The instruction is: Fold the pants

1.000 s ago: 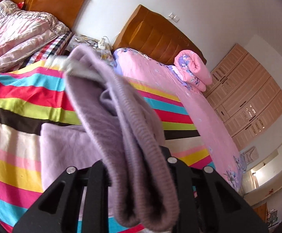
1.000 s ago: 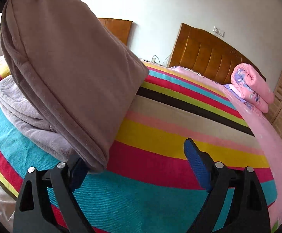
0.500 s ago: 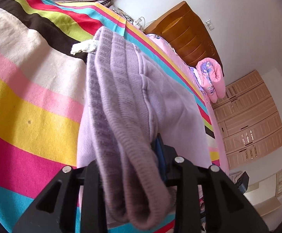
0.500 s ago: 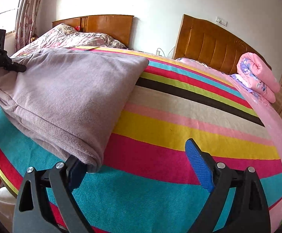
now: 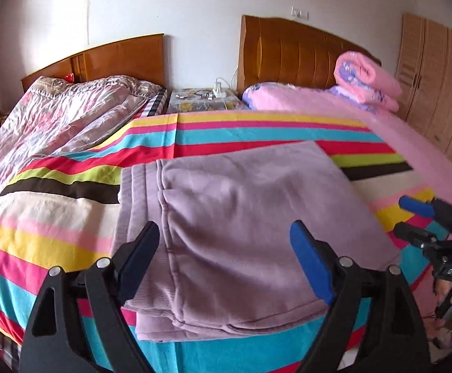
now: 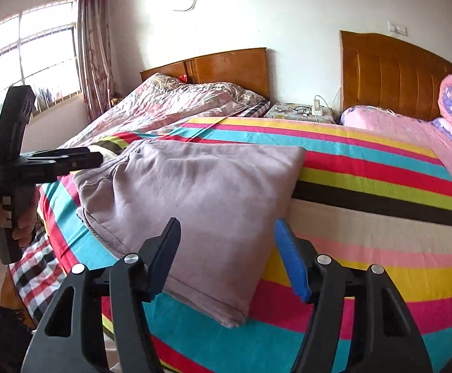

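Observation:
The lilac pants [image 5: 251, 217] lie folded in a flat rectangle on the striped sheet [image 5: 55, 227], near the bed's front edge. My left gripper [image 5: 224, 230] hovers at their near left end, its jaws opening wide; the cloth shows between the fingers, but the pads do not press it. In the right wrist view the pants [image 6: 201, 186] sit just ahead. My right gripper [image 6: 226, 225] hangs over their near right corner with its jaws closing, touching nothing. Each gripper appears in the other's view: the right gripper [image 5: 402, 214] and the left gripper [image 6: 97, 158], held by a hand.
A second bed with a crumpled floral quilt [image 5: 55, 118] stands at the left. Between the wooden headboards is a nightstand [image 5: 201, 101] with a power strip. A rolled pink blanket [image 5: 366, 80] lies at the far right, by the wardrobe [image 5: 437, 93]. A window [image 6: 24, 62] is at the left.
My left gripper let go of the pants' bunched end and drew back; the pants now lie flat and folded. My right gripper rose a little and its jaws narrowed.

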A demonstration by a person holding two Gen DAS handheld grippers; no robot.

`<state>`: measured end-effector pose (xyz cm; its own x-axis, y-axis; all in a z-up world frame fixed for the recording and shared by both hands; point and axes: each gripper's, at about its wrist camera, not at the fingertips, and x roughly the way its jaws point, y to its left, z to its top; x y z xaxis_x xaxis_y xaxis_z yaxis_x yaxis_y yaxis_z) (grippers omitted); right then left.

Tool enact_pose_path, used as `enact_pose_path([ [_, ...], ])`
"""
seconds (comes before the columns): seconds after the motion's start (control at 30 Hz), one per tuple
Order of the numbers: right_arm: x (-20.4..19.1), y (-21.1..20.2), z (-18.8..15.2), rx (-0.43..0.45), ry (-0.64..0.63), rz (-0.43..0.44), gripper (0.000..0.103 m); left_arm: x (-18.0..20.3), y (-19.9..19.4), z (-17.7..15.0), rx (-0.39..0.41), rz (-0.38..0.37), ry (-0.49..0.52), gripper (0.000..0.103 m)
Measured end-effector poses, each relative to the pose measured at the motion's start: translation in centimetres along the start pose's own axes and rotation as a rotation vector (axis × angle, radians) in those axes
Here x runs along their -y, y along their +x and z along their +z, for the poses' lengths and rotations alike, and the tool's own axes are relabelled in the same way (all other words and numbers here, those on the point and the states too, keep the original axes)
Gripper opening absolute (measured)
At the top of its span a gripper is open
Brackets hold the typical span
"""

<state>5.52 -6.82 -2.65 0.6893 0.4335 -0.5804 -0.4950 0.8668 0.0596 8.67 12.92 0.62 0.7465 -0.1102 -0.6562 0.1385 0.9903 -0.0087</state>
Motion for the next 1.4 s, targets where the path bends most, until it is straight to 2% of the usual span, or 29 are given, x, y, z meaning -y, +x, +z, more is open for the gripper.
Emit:
enact_pose_path([
  [0.13, -2.5, 2.4, -2.3, -0.063, -0.108, -0.022, 0.062, -0.7, 3.0, -3.2, -0.078, 0.032, -0.023, 0.086],
  [0.2, -2.9, 2.2, -3.4, -0.03, -0.138, -0.041, 0.063, -0.9, 3.2, -4.3, -0.052, 0.021, 0.0, 0.086],
  [0.27, -2.1, 2.0, -3.4, -0.033, -0.102, -0.024, 0.063, -0.5, 3.5, -4.6, -0.05, 0.042, 0.034, 0.086],
  [0.43, -1.7, 2.1, -3.4, -0.034, -0.108, -0.018, 0.064, -0.5, 4.0, -5.0, -0.034, 0.04, 0.017, 0.09],
  [0.53, -1.5, 2.0, -3.5, -0.037, -0.098, 0.007, 0.066, -0.4, 3.8, -5.4, -0.015, 0.033, 0.029, 0.09],
  [0.6, -1.2, 1.9, -3.2, -0.065, -0.098, 0.06, 0.07, -0.6, 3.9, -5.3, -0.014, 0.027, 0.031, 0.09],
  [0.63, -1.1, 2.1, -2.7, -0.098, -0.104, 0.12, 0.081, -0.6, 3.9, -5.2, -0.016, 0.026, 0.033, 0.09],
  [0.67, -0.8, 1.9, -2.2, -0.119, -0.119, 0.162, 0.084, -0.6, 3.9, -5.2, -0.017, 0.028, 0.035, 0.09],
  [0.77, 0.6, 1.7, 0.6, -0.094, -0.141, 0.153, 0.085, -0.5, 4.0, -5.2, -0.015, 0.03, 0.041, 0.092],
  [0.83, 1.8, 2.9, 2.9, -0.088, -0.131, 0.187, 0.085, -0.5, 4.0, -5.3, -0.006, 0.032, 0.041, 0.092],
  [0.93, 3.7, 6.9, 5.4, -0.131, -0.109, 0.275, 0.085, -0.5, 3.9, -5.5, 0.007, 0.029, 0.044, 0.092],
  [1.0, 5.1, 10.0, 6.4, -0.19, -0.097, 0.357, 0.085, -0.6, 3.8, -5.7, 0.016, 0.022, 0.049, 0.092],
  [1.03, 5.9, 11.6, 6.8, -0.22, -0.092, 0.371, 0.085, -0.7, 3.8, -5.8, 0.02, 0.016, 0.052, 0.092],
  [1.07, 6.9, 12.6, 7.5, -0.222, -0.096, 0.317, 0.084, -0.7, 3.8, -5.8, 0.022, 0.011, 0.053, 0.092],
  [1.1, 8.2, 13.2, 8.4, -0.207, -0.078, 0.215, 0.084, -0.8, 3.8, -5.8, 0.024, 0.006, 0.053, 0.092],
  [1.13, 9.7, 13.4, 9.4, -0.187, -0.029, 0.166, 0.084, -0.9, 3.8, -5.8, 0.025, 0.002, 0.053, 0.092],
  [1.17, 10.9, 13.3, 10.4, -0.155, 0.029, 0.175, 0.084, -0.9, 3.8, -5.9, 0.028, 0.001, 0.054, 0.092],
  [1.2, 11.7, 13.0, 11.1, -0.12, 0.073, 0.22, 0.084, -0.9, 3.8, -5.9, 0.031, 0.002, 0.056, 0.093],
  [1.27, 11.1, 13.1, 11.7, -0.112, 0.086, 0.322, 0.086, -0.9, 3.8, -5.9, 0.036, 0.005, 0.057, 0.093],
  [1.3, 9.9, 13.7, 11.4, -0.159, 0.04, 0.374, 0.09, -0.8, 3.8, -5.9, 0.038, 0.007, 0.055, 0.093],
  [1.33, 8.6, 14.3, 11.0, -0.207, -0.033, 0.403, 0.09, -0.7, 3.8, -5.9, 0.038, 0.008, 0.056, 0.094],
  [1.4, 7.8, 16.1, 10.4, -0.259, -0.136, 0.345, 0.09, -0.7, 3.8, -5.9, 0.033, 0.006, 0.058, 0.094],
])
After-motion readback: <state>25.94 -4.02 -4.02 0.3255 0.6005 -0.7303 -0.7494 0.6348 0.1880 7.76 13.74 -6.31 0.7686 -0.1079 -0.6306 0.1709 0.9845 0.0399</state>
